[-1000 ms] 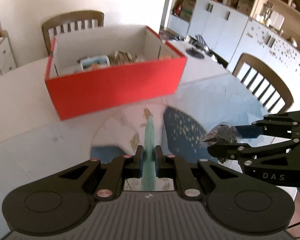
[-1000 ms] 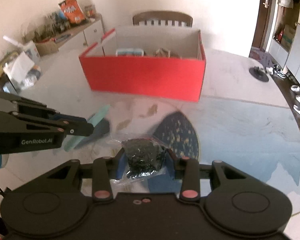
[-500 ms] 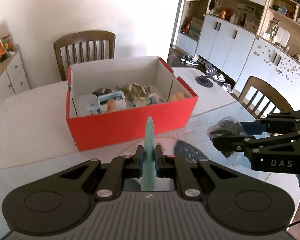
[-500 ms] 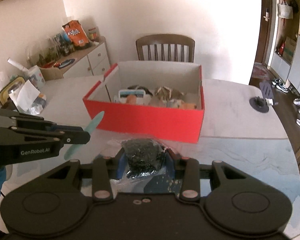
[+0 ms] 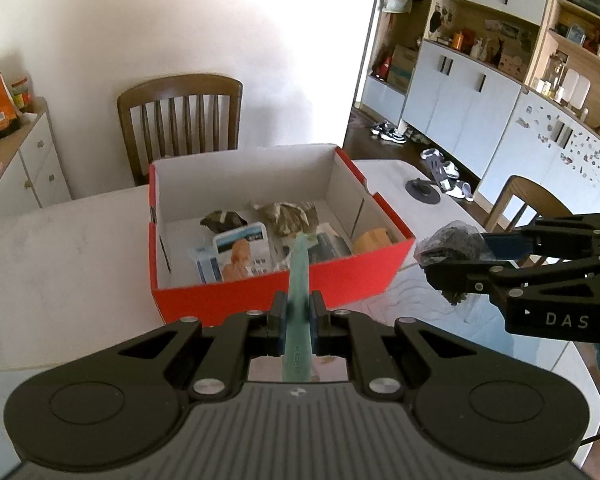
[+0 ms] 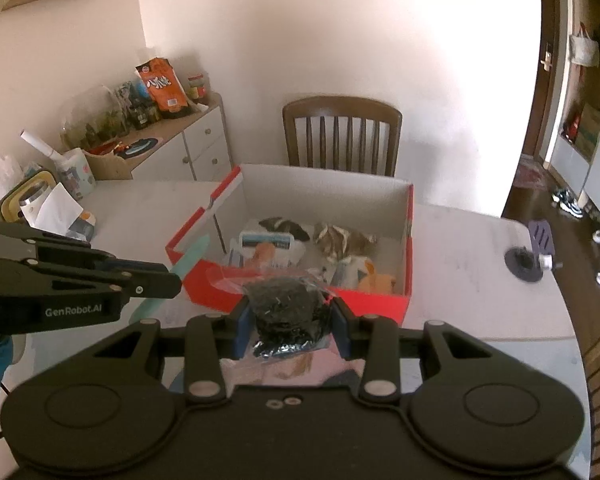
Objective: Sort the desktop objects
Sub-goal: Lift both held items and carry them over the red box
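Left wrist view: the left gripper (image 5: 298, 316) clamps a flat, pale teal plastic strip (image 5: 299, 280) at lower centre, its tip over the open red cardboard box (image 5: 260, 292).

Right wrist view: the right gripper (image 6: 288, 322) squeezes a clear plastic bag of black crumbly bits (image 6: 286, 310) at centre, before the box's near wall.

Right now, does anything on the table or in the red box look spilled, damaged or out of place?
Nothing stands out. The red box sits upright with packets lying loose inside. The left gripper holds a teal stick, the right gripper a dark packet, both intact.
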The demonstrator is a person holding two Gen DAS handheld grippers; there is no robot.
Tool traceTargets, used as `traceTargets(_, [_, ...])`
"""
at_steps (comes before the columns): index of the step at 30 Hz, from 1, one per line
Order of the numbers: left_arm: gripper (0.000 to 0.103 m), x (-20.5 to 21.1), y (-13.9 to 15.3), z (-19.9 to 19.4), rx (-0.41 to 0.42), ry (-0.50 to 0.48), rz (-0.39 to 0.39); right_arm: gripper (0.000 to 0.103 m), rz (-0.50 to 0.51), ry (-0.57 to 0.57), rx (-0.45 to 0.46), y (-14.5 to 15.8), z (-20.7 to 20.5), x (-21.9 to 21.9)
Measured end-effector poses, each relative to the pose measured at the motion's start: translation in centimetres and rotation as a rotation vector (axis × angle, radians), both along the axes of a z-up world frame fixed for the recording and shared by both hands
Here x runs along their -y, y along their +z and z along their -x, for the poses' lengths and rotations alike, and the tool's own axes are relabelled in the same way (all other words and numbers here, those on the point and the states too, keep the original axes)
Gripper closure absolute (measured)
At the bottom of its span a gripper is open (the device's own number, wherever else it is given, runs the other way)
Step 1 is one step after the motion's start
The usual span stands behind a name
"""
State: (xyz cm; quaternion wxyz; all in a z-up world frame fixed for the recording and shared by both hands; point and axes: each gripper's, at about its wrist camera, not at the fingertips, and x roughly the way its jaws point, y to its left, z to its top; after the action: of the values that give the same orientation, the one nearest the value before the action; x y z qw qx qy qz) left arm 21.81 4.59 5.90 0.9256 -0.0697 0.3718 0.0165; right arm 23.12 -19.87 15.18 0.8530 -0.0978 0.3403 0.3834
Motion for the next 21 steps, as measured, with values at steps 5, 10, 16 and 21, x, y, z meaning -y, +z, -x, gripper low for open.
traceTargets(5, [0.093, -0.7, 0.5, -1.1, 0.006, 0.013, -0.015, 0.064, -0.007, 0.013, 0.013, 0.6, -1.3, -0.6])
traceTargets(10, [0.093, -1.7, 1.2, -2.7, 0.013, 0.035, -0.03, 0.064, -0.015, 0.025, 0.033, 1.5, -2.9, -1.4])
traceTargets(16, [0.093, -3.2, 1.7, -5.1, 0.008, 0.059, -0.021, 0.064, -0.017, 0.034, 0.046, 1.9, -5.0, -2.3])
traceTargets(21, [0.093, -4.0, 1.2, -7.7, -0.02, 0.052, -0.042, 0.063, -0.012, 0.041, 0.038, 1.6, -6.9, -3.3])
